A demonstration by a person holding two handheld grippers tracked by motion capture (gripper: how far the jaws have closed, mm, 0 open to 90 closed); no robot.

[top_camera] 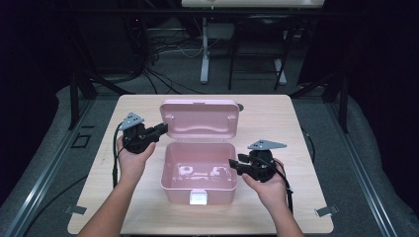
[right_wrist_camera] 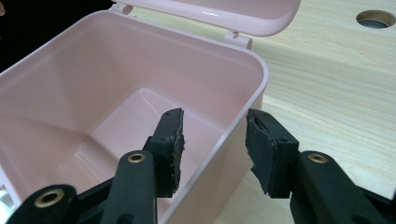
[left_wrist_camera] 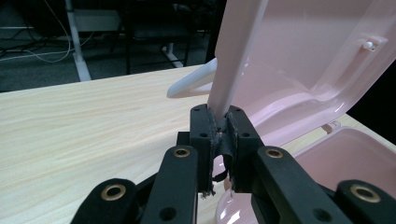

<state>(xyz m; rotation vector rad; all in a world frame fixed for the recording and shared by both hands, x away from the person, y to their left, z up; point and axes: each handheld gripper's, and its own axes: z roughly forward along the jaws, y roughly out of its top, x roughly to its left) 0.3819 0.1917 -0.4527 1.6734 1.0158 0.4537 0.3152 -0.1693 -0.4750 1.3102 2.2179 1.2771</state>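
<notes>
The left hand-held gripper (left_wrist_camera: 219, 140) pinches the lid (left_wrist_camera: 299, 60) edge, keeping it upright. The right hand-held gripper (right_wrist_camera: 212, 149) stands open astride the box (right_wrist_camera: 140, 93) wall on the worktop (right_wrist_camera: 336, 79), likely to steady it.

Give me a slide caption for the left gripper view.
Left tool clamped on the edge of the pink box's raised lid, holding it open above the wooden table.

Open pink box (top_camera: 199, 173); lid (top_camera: 200, 119) upright

One open pink plastic box (top_camera: 198, 180) and two black two-jaw grippers (top_camera: 160, 129) (top_camera: 233, 163) are counted on one pale wooden table (top_camera: 276, 118).
</notes>
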